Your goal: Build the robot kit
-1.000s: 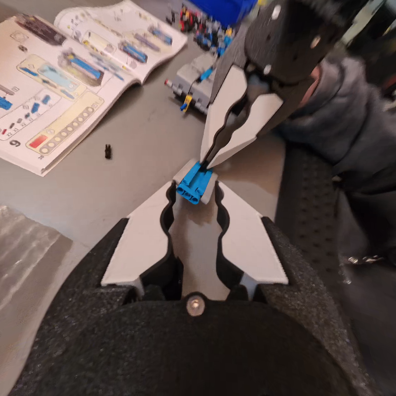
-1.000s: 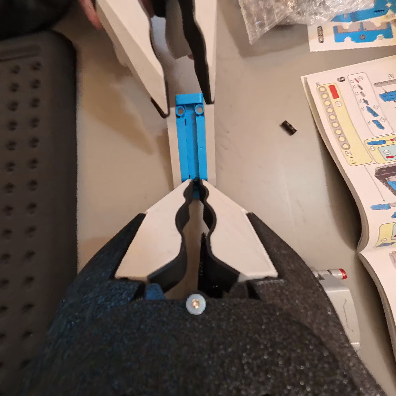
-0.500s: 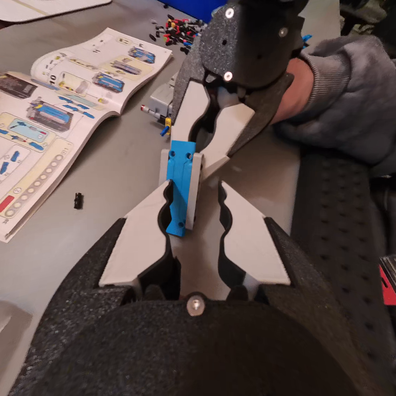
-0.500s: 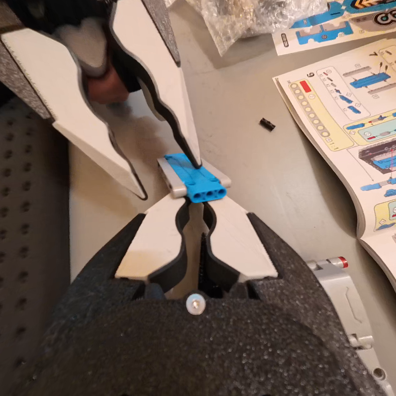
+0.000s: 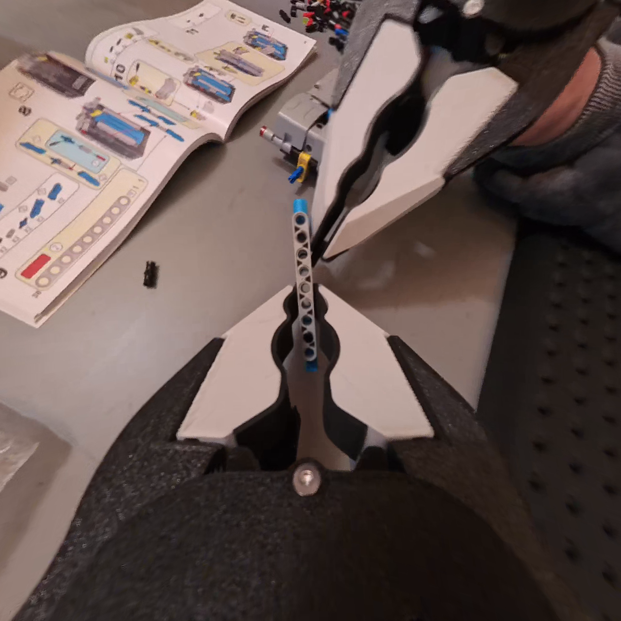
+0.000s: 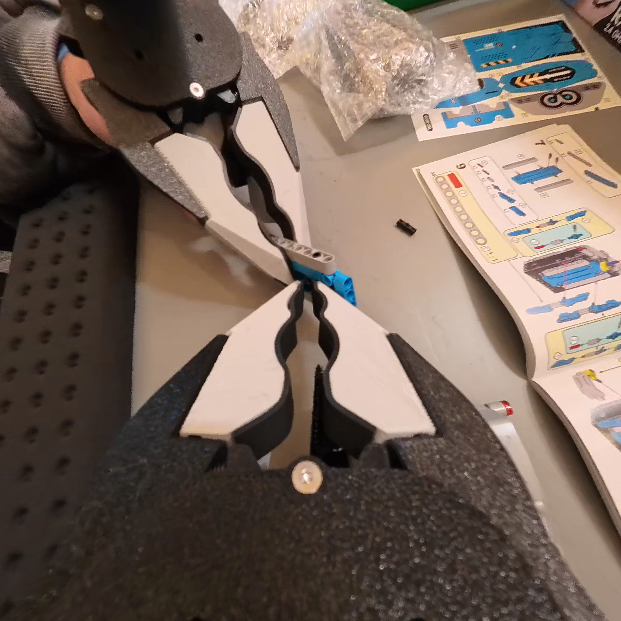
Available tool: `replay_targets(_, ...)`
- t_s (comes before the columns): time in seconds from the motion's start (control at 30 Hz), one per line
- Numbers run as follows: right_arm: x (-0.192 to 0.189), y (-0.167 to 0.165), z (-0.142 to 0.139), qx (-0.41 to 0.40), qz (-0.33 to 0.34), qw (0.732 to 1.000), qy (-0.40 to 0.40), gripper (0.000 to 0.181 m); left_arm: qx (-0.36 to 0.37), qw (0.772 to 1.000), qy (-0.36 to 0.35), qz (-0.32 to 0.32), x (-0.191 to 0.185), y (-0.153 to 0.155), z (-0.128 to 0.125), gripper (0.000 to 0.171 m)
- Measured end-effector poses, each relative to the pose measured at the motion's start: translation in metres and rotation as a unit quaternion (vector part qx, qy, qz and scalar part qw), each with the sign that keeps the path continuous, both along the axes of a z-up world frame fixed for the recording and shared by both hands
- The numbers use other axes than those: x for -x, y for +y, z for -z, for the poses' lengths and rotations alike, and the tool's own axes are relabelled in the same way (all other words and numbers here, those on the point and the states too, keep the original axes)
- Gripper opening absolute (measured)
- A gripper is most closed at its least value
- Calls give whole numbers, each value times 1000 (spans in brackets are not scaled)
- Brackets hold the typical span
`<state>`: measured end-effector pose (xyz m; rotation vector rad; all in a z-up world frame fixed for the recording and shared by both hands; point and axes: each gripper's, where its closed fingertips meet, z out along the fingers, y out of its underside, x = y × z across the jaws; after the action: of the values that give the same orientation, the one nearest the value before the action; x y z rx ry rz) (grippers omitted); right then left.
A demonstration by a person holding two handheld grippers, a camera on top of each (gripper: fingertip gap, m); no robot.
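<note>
A small build of a grey holed beam [image 5: 304,268] on a blue panel sits edge-on between my left gripper's [image 5: 305,290] jaws, which are shut on it above the grey table. My right gripper [image 5: 319,257] comes in from the upper right, shut, its tips against the build's side. In the right wrist view my right gripper [image 6: 306,285] is shut on the blue panel's [image 6: 336,280] edge. The left gripper [image 6: 289,274] reaches in from the upper left and clamps the grey beam [image 6: 302,251]. A hand in a grey sleeve holds each gripper.
An open instruction booklet [image 5: 100,151] [image 6: 554,268] lies beside a loose black pin [image 5: 151,274] [image 6: 406,228]. A grey motor block [image 5: 302,124] [image 6: 500,433], clear plastic bags [image 6: 363,57], a sticker sheet [image 6: 537,77] and small loose parts [image 5: 319,16] lie around. A black perforated mat [image 5: 554,369] borders the table. Less than 4 cm separates the two grippers' tips. Between my left fingertips and the loose black pin [image 5: 151,274] there is roughly 9 centimeters. Seen from the right wrist view [image 6: 405,226] as well.
My left gripper was open around the build and has shut on it. The build has turned from flat to edge-on. The right gripper has kept its hold at the other end.
</note>
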<state>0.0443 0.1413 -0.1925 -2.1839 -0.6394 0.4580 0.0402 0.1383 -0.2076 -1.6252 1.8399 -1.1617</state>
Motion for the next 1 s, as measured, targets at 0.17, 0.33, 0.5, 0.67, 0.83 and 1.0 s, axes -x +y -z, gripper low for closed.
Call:
replay_targets(0.17, -15, 12, -19, -111, 25, 990, -88, 3, 79, 993, 31, -79, -2, 17, 4, 6)
replay_targets(0.33, -24, 27, -11, -160, 54, 969, -178, 3, 144, 983, 39, -110, -6, 21, 7, 6)
replay_targets(0.5, -24, 31, 1, -146, 48, 969, -192, 3, 135, 985, 41, -104, -7, 21, 9, 6)
replay_targets(0.67, -22, 30, 3, -140, 45, 972, -183, 3, 81, 994, 40, -64, -7, 18, 10, 9)
replay_targets(0.83, -27, 32, 14, -120, 47, 973, -193, 3, 45, 997, 28, -57, -16, 22, 8, 16)
replay_targets(1.0, -26, 30, 14, -110, 49, 975, -189, 3, 45, 997, 25, -62, -18, 29, 5, 10)
